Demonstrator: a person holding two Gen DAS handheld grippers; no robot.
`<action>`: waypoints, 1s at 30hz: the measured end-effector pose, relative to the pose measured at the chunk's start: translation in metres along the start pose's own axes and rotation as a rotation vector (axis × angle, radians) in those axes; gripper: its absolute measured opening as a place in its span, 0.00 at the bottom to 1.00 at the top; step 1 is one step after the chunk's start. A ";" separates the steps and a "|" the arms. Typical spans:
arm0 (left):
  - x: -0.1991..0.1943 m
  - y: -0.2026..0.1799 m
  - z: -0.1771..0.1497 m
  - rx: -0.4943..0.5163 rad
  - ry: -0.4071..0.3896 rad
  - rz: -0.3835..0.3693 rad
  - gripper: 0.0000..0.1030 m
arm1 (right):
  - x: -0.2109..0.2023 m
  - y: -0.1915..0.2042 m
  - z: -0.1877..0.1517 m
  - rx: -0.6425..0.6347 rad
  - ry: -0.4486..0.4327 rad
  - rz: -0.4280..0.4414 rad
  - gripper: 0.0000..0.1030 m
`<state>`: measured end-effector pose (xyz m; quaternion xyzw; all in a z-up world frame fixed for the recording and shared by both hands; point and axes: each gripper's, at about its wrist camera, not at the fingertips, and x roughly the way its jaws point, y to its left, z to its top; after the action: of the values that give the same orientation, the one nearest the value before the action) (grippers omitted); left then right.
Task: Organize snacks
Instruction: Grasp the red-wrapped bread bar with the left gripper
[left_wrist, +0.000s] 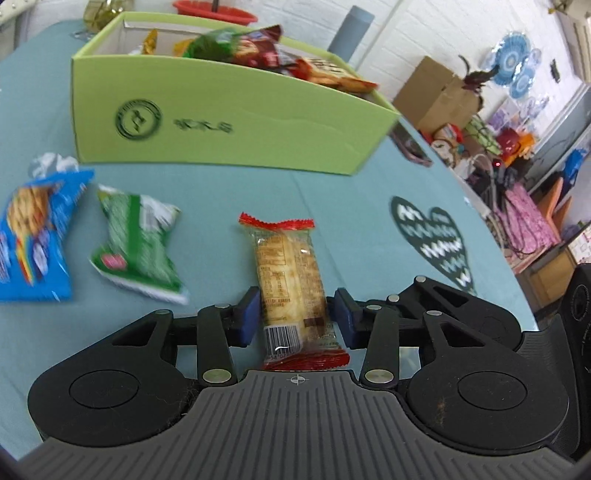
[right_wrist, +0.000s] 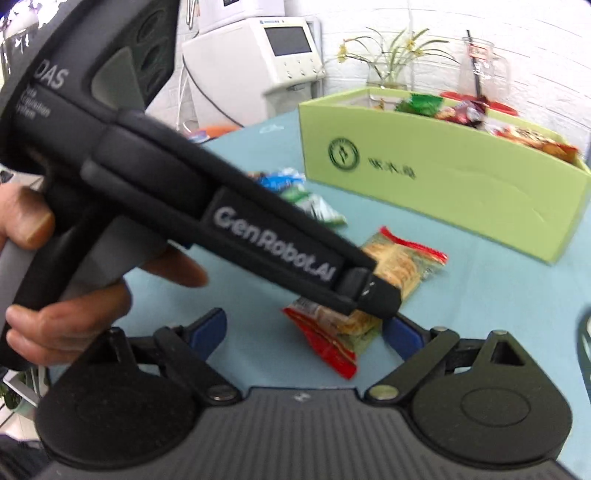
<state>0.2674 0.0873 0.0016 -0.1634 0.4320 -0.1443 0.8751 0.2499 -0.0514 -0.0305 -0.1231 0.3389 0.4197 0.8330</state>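
Left wrist view, from left to right. A blue snack packet (left_wrist: 33, 240) lies at the left edge of the teal-covered counter (left_wrist: 332, 192). Just beside it lies a green snack packet (left_wrist: 136, 243) (both are blurred, so their print is unreadable). In the middle lies the cracker packet (left_wrist: 291, 280), clear-wrapped with red crimped ends, lengthwise along the line of the left gripper (left_wrist: 297, 317). Its jaws are narrowed about the near half of the packet. The left pad is against the wrapper, while the right pad stands just beside it with a sliver of gap, so the packet is bracketed rather than clamped and rests flat on the counter. Further right, a dark heart-shaped motif (left_wrist: 436, 240) marks the cloth. Behind all of these stands the light green box (left_wrist: 221, 122), open-topped, with several snack packets inside.

Right wrist view, from left to right. The person's left hand (right_wrist: 74, 295) grips the handle of the left gripper, whose black body slants down to the cracker packet. Below it are the jaws of the right gripper (right_wrist: 306, 332), spread wide and holding nothing. The packet's near red end lies between and ahead of its blue pads, touching neither. The green box stands at the upper right, well apart from the cracker packet.
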 end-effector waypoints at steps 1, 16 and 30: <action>-0.001 -0.007 -0.007 0.006 0.001 -0.008 0.22 | -0.008 0.001 -0.006 0.005 0.000 -0.009 0.92; -0.009 -0.049 -0.047 0.001 0.009 -0.069 0.33 | -0.061 0.010 -0.054 0.082 -0.055 -0.118 0.91; -0.008 -0.041 -0.033 0.031 -0.031 -0.026 0.53 | -0.047 0.005 -0.053 0.182 -0.113 -0.195 0.92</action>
<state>0.2314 0.0476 0.0052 -0.1577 0.4141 -0.1596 0.8821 0.2020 -0.1031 -0.0377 -0.0554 0.3146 0.3105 0.8953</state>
